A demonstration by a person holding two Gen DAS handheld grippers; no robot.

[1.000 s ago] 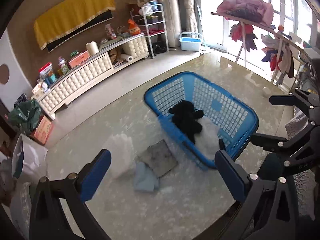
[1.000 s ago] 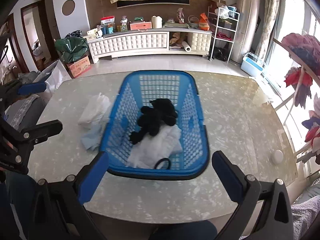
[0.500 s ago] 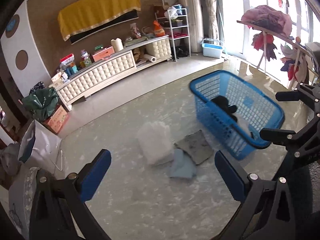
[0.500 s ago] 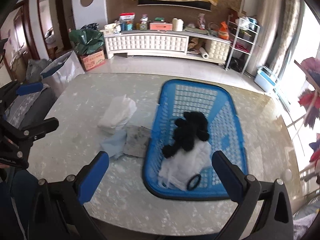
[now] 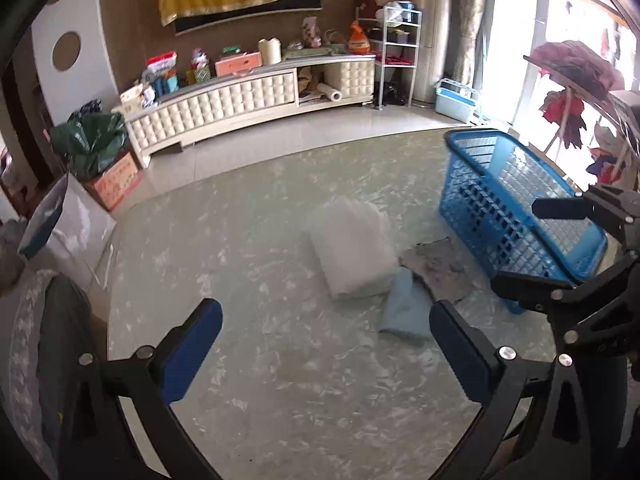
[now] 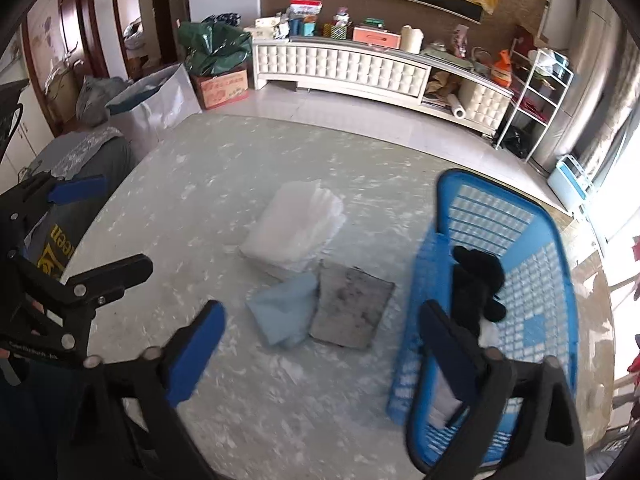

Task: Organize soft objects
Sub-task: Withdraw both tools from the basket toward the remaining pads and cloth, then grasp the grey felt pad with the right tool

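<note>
Basket [image 6: 520,240] on the bench [image 6: 200,200] holds a black plush toy [image 6: 478,284] and white cloth; white stack [image 6: 296,228], blue cloth [image 6: 284,312], grey rag [image 6: 352,308] wait outside. Left gripper [image 5: 326,344] spread wide and empty; right gripper [image 6: 320,336] empty, jaws just narrowing slightly.
</note>
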